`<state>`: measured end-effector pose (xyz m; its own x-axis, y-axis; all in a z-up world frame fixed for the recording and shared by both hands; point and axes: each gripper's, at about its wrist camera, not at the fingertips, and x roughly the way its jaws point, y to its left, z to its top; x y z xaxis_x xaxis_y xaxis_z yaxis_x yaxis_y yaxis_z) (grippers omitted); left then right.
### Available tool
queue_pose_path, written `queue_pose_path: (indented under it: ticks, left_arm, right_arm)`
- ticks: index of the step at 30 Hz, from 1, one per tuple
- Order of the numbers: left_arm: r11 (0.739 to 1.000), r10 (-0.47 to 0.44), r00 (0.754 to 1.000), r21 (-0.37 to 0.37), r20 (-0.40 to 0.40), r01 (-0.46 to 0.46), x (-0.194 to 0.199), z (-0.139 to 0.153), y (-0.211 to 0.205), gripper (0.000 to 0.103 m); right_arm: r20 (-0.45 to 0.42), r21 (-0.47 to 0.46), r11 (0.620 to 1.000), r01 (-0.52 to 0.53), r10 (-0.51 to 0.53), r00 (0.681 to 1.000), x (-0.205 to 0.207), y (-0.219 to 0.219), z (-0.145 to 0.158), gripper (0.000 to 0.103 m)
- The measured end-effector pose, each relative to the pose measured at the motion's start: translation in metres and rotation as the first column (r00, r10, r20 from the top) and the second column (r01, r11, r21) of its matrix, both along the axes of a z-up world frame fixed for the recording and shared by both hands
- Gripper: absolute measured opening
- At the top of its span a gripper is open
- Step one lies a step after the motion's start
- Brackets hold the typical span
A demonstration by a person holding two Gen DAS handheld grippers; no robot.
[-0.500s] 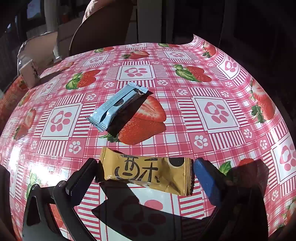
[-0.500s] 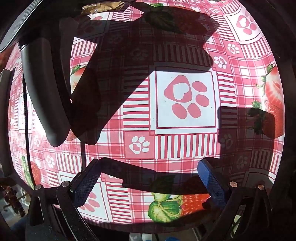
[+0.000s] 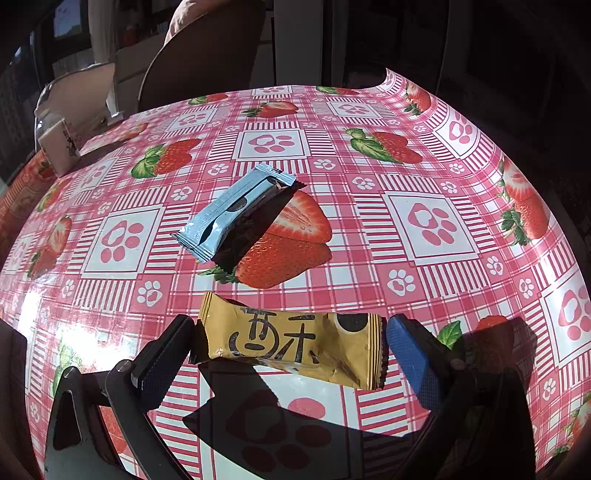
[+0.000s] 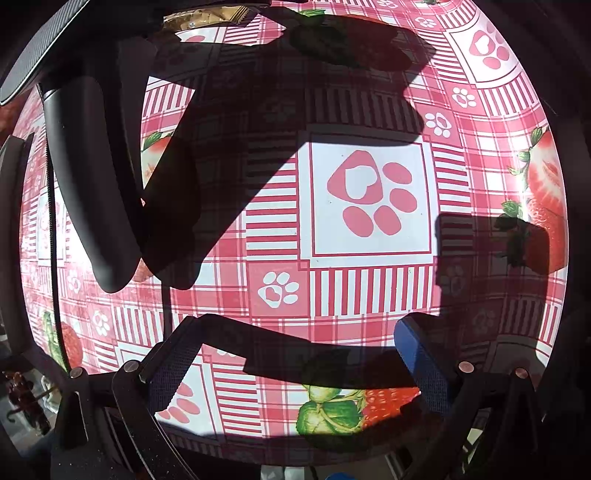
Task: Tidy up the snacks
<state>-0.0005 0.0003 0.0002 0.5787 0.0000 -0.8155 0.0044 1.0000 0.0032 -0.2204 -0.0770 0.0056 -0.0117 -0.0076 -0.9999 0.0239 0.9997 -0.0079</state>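
Yellow snack packet (image 3: 295,341) lies crosswise between the left gripper's (image 3: 290,345) spread fingers — contact unclear. Blue packet (image 3: 236,210) lies farther off. Right gripper (image 4: 295,354) gapes, empty; shadow obscures the tablecloth (image 4: 369,288).

The right claw (image 4: 295,354) hangs wide apart over the pink checked strawberry-and-paw-print tabletop (image 4: 369,203), gripping nothing. A gold crinkled snack wrapper (image 4: 207,14) peeks in at the top edge.
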Motion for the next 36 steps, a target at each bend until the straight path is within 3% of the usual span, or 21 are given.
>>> queue_pose_path:
  ticks: [13,19,28,36]
  left_arm:
    - [1.0,0.0,1.0,0.0,0.0,0.0,0.0,0.0,0.0,0.103]
    - [1.0,0.0,1.0,0.0,0.0,0.0,0.0,0.0,0.0,0.103]
    - [1.0,0.0,1.0,0.0,0.0,0.0,0.0,0.0,0.0,0.103]
    - [1.0,0.0,1.0,0.0,0.0,0.0,0.0,0.0,0.0,0.103]
  right_arm:
    - [-0.046,0.017,1.0,0.009,-0.008,0.999,0.01,0.004,0.0,0.103]
    - [-0.088,-0.044,0.999,0.012,-0.016,0.996,-0.002,0.007,0.004,0.103]
    - [-0.061,-0.067,0.998,0.02,-0.024,0.998,0.002,0.008,0.003,0.103]
    - [-0.04,-0.023,0.999,0.026,-0.027,0.999,0.001,0.007,0.002,0.103]
